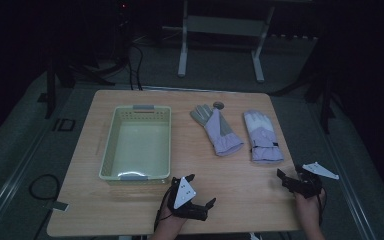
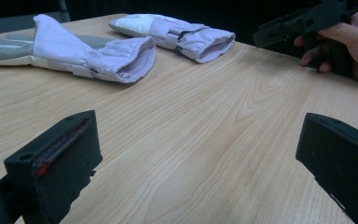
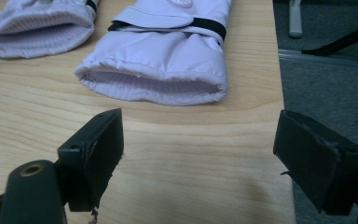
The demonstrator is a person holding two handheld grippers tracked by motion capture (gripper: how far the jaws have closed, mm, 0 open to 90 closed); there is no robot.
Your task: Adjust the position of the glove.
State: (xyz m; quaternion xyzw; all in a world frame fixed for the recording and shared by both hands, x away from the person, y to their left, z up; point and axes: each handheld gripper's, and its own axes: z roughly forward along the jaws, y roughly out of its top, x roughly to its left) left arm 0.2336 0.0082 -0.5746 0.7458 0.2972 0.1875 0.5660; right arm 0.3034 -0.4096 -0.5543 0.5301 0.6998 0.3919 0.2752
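Two lilac winter gloves lie flat on the wooden table [image 1: 130, 210]. One glove [image 1: 219, 131] shows its grey palm; the other glove [image 1: 263, 137] has a white top and a black strap. My left gripper [image 1: 200, 190] rests near the front edge, pointed right, open with bare table between its jaws [image 2: 200, 135]. In its view the palm-up glove [image 2: 88, 53] and the strapped glove [image 2: 177, 32] lie far ahead. My right gripper [image 1: 291, 174] stands open just short of the strapped glove's cuff [image 3: 158, 84], not touching it [image 3: 200, 135].
A pale green plastic basket [image 1: 109, 145] with nothing in it stands left of the gloves. A small round object [image 1: 218, 105] lies by the palm-up glove's fingertips. The table's right edge [image 3: 279, 93] runs close to my right gripper, with grey floor beyond.
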